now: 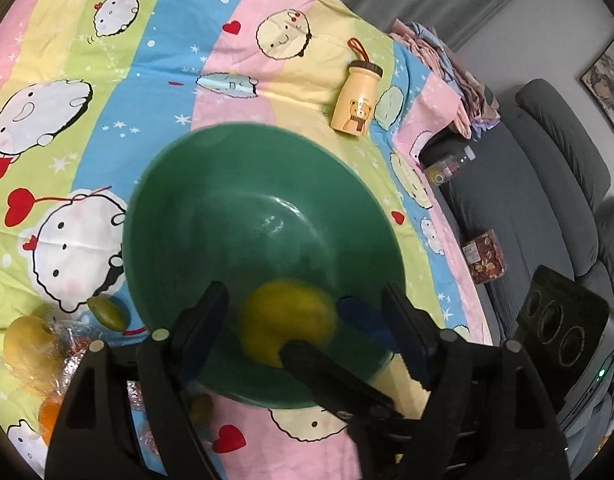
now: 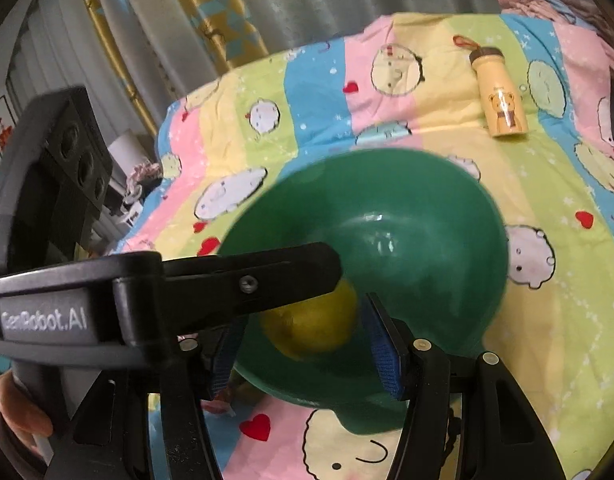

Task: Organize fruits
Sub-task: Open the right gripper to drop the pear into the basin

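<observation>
A green bowl stands on a striped cartoon cloth. A blurred yellow fruit sits low inside it, near the front wall. My left gripper hangs over the bowl and is open, with a gap between the fruit and each pad. My right gripper also straddles the fruit; it is open, its blue pads close to the fruit but not pressing on it. Each gripper crosses the other's view: a right finger and a left finger.
Left of the bowl lie a yellow fruit, a green fruit, an orange one and crinkled plastic wrap. A cream bear bottle lies beyond the bowl. A grey sofa borders the cloth's right edge.
</observation>
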Action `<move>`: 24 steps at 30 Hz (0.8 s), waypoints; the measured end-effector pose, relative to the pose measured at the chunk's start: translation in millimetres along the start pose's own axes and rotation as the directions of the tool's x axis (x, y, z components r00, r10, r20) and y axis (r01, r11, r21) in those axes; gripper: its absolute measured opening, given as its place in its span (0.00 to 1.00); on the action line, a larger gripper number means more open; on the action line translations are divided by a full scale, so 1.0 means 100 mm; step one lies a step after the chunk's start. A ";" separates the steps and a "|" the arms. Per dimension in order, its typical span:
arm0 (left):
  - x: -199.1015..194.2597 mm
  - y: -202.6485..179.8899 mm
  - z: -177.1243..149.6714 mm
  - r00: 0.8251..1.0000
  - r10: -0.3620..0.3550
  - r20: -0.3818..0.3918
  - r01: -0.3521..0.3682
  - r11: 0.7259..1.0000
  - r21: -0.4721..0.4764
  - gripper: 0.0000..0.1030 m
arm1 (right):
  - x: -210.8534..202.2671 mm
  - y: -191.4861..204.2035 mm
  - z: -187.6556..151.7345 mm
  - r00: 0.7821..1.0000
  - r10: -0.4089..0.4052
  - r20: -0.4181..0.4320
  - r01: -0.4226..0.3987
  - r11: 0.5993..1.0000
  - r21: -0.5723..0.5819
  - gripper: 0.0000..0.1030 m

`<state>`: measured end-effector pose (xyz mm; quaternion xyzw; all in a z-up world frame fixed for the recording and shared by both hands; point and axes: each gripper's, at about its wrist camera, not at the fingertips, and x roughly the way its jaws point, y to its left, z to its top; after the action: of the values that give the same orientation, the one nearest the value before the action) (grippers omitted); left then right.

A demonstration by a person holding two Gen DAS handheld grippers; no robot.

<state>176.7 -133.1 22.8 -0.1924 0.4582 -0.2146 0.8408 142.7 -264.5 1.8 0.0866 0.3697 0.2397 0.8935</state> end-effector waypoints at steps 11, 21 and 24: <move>-0.56 0.04 -0.01 0.989 0.078 0.128 -0.082 0.996 0.025 0.87 | -0.34 -0.20 0.09 0.995 -0.002 0.098 -0.006 0.996 0.084 0.70; -1.10 0.36 -0.26 0.935 0.293 0.199 -0.292 0.956 -0.035 0.96 | -0.56 -0.21 0.05 0.990 0.009 0.138 -0.023 0.994 0.103 0.74; -1.20 0.43 -0.37 0.926 0.315 0.208 -0.311 0.949 -0.050 0.99 | -0.62 -0.15 0.04 0.990 0.014 0.142 -0.028 0.995 0.095 0.79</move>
<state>95.0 -37.5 64.4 -0.1456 0.3921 -0.0521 0.9068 113.5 -308.3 38.1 0.1506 0.3159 0.2243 0.9095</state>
